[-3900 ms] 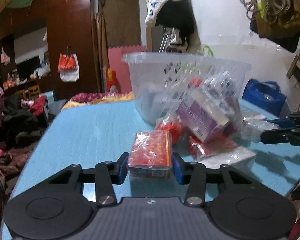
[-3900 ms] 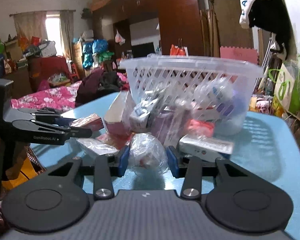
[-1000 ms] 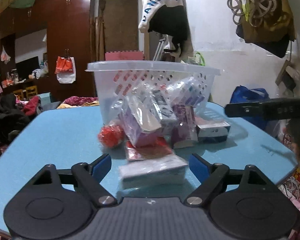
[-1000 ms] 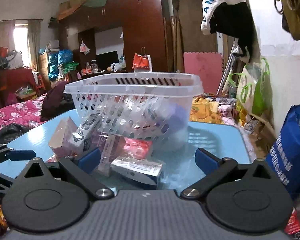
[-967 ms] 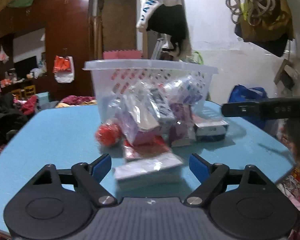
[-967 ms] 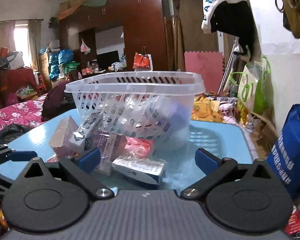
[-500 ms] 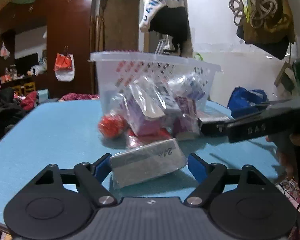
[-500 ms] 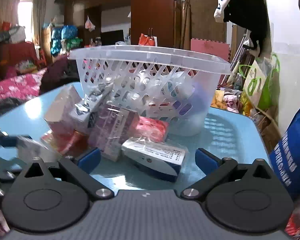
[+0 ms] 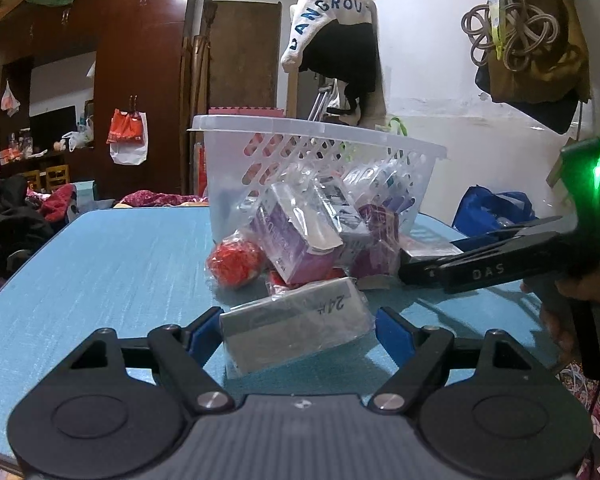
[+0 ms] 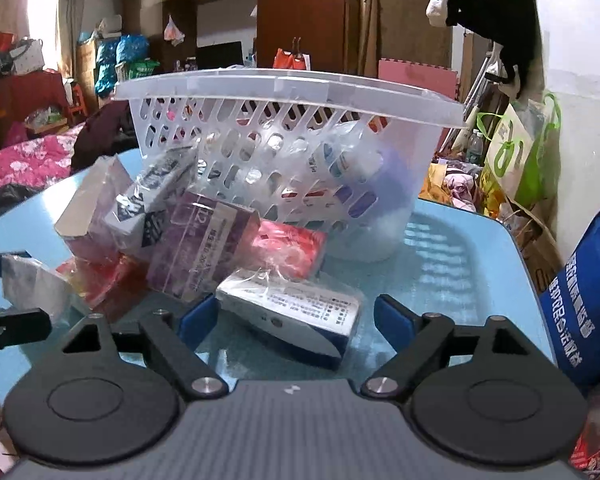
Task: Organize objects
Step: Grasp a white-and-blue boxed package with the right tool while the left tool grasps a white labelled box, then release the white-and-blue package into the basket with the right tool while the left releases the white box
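— What's your left wrist view showing?
— Your left gripper (image 9: 298,330) is spread around a grey wrapped box (image 9: 296,330) on the blue table (image 9: 100,264), before the basket (image 9: 312,152).
— And the right?
— Your right gripper (image 10: 296,318) gapes wide — a white-and-blue box (image 10: 290,306) lies between its fingers.

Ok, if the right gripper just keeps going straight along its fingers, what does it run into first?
The right gripper is open, and the plastic-wrapped white and blue box already lies between its fingers, so it would likely meet that first. Behind it are the red packet and the basket.
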{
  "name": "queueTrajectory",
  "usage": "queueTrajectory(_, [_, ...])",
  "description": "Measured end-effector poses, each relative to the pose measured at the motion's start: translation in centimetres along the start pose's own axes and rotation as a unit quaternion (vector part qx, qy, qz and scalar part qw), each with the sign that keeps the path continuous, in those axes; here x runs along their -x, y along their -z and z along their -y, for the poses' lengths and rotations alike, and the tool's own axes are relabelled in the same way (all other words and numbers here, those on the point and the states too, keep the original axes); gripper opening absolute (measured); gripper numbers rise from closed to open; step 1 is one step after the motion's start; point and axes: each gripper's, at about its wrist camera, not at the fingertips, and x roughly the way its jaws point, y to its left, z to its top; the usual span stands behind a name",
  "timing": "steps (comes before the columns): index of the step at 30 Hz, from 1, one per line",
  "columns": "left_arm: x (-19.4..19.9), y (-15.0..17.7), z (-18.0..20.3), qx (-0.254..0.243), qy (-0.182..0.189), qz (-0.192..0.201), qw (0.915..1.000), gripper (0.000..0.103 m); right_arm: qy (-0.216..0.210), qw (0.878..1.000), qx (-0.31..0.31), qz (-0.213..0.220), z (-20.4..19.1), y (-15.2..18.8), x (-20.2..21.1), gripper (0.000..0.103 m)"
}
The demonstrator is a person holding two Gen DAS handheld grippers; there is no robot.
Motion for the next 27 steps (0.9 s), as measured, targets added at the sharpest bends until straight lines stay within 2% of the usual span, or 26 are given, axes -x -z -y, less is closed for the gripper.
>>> queueTrajectory(3, [0.0,0.0,0.1,-0.004,0.002,0.001,1.0000,0.084,-0.004,1.000,0.002,-0.007,0.0,0.0,-0.1,0.078])
queueTrajectory(11, [0.5,-0.4,0.0,-0.001,0.010,0.018,0.9998,0.084,0.017,0.999,0.021,0.024,0.0,0.6,2.6,0.077])
queueTrajectory(17, [1.7,-1.6,-0.4,-0.017,-0.002,0.041,0.9990,0.084,0.011,0.997,0.010,0.076,0.8,-0.5,5.9,0.077])
queueTrajectory(22, [2.7,-4.5,-3.2,0.023,0.014,0.064,0.9976,0.084,-0.010,0.991,0.017,0.135,0.4,-3.6,8.1,0.077])
queueTrajectory(27, [1.3,-11.6,-3.9,0.026,0.045,0.090,0.9946,0.084,-0.021,0.984,0.044,0.172,-0.4,-9.1,7.5,0.077])
